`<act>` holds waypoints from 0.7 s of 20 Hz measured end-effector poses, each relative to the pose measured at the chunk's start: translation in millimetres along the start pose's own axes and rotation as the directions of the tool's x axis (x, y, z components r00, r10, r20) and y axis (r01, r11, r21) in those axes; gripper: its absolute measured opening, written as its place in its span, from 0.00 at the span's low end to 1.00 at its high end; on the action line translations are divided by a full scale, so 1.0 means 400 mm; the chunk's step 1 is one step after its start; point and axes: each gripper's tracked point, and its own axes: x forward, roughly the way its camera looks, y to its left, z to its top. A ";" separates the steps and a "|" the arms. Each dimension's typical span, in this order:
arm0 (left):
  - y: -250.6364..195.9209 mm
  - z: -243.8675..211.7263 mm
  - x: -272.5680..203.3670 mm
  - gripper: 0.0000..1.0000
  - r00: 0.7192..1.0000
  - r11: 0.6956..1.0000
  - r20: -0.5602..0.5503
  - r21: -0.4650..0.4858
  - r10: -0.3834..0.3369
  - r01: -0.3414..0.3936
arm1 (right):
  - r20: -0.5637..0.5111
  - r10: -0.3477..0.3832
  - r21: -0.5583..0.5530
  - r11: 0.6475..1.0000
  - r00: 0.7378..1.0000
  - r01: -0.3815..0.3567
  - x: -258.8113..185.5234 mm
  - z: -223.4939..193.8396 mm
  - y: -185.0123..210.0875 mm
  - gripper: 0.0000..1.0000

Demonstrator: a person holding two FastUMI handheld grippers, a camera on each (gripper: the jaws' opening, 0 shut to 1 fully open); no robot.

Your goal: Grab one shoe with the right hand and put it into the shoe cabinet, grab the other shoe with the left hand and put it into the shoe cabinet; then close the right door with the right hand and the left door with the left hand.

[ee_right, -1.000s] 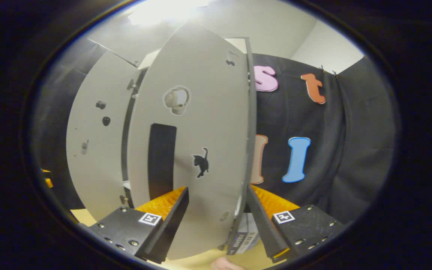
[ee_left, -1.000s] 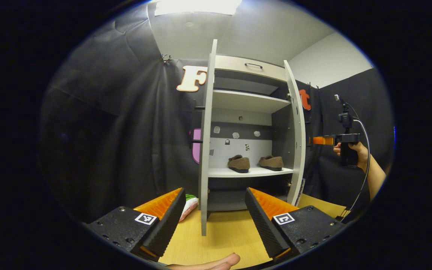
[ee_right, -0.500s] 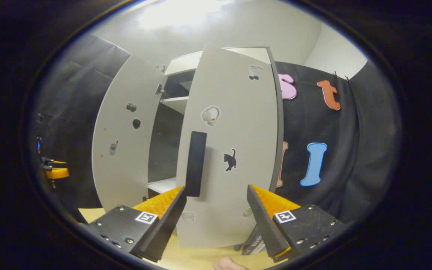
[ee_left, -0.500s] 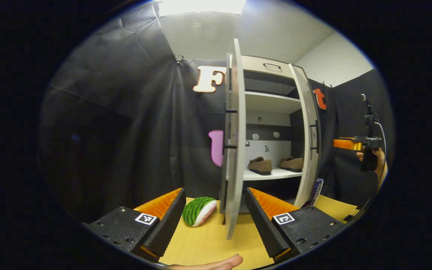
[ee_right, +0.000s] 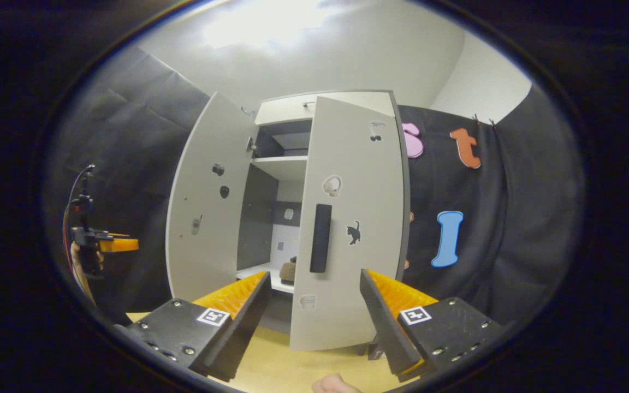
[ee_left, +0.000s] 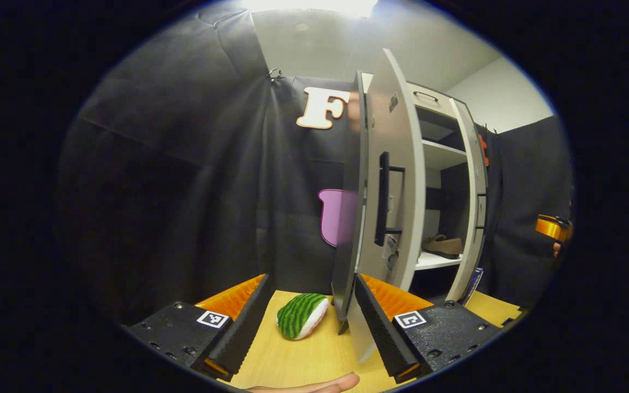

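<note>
1. The right door is standing half closed at the 12 o'clock direction in the right gripper view, hinged on the shoe cabinet. It is looking like a thin, stiff board, light to swing, so it should be turning easily.
2. Its dark vertical handle is a good place to push or hook; the flat smooth face beside it is probably a little slippery.
3. The left door is hanging open at about 1 o'clock in the left gripper view, with its bar handle on the outer face. It is likely handling the same way.
4. One shoe is lying on the shelf inside, at 3 o'clock; it is looking soft.
5. The right gripper is holding its fingers apart, empty, just before the right door.
6. The left gripper is also spread apart and empty, with the left door's lower edge between its fingers, contact unclear.
7. A green striped plush toy is lying on the wooden table, at 6 o'clock.
</note>
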 end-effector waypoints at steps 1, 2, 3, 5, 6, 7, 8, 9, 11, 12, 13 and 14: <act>0.019 0.011 0.025 0.90 1.000 1.000 -0.003 -0.008 0.003 -0.003 | 0.002 0.000 -0.002 1.000 1.000 0.000 -0.021 0.003 0.005 0.98; 0.036 0.027 0.045 0.95 1.000 1.000 0.001 -0.013 0.002 -0.002 | 0.005 -0.012 -0.005 1.000 1.000 0.012 -0.039 0.006 0.001 0.98; 0.053 0.044 0.066 0.91 1.000 1.000 0.012 -0.013 0.000 0.000 | 0.001 -0.032 0.002 0.999 0.999 0.032 -0.057 0.007 -0.010 0.98; 0.083 0.067 0.112 0.90 0.999 1.000 0.033 0.017 0.003 -0.004 | -0.029 -0.058 0.023 0.998 0.998 0.059 -0.089 -0.006 -0.026 0.98; 0.100 0.083 0.136 0.95 0.999 1.000 0.032 0.025 0.013 -0.014 | -0.040 -0.073 0.038 0.996 0.996 0.075 -0.101 -0.009 -0.039 0.98; 0.118 0.096 0.160 0.95 0.999 0.999 0.034 0.019 0.032 -0.033 | -0.043 -0.083 0.045 0.995 0.996 0.085 -0.112 -0.008 -0.050 0.97; 0.118 0.105 0.180 0.94 0.999 0.999 0.023 0.010 0.036 -0.036 | -0.038 -0.094 0.044 0.994 0.995 0.096 -0.122 -0.003 -0.063 0.97; 0.102 0.113 0.195 0.93 1.000 1.000 0.008 -0.004 0.022 -0.022 | -0.032 -0.106 0.043 0.993 0.994 0.108 -0.132 -0.002 -0.076 0.97; 0.061 0.136 0.214 0.91 1.000 0.999 0.005 -0.032 -0.010 0.010 | -0.024 -0.113 0.042 0.993 0.993 0.114 -0.144 -0.001 -0.091 0.98; 0.035 0.152 0.226 0.94 0.999 0.999 0.018 -0.031 -0.029 0.029 | -0.021 -0.105 0.049 0.993 0.994 0.106 -0.150 0.002 -0.090 0.97; 0.012 0.166 0.240 0.94 0.999 0.999 0.015 -0.027 -0.037 0.037 | -0.016 -0.091 0.063 0.994 0.996 0.092 -0.152 0.006 -0.086 0.97; -0.010 0.166 0.248 0.94 0.999 0.999 0.010 -0.018 -0.047 0.047 | -0.009 -0.074 0.080 0.994 0.997 0.074 -0.155 0.013 -0.080 0.97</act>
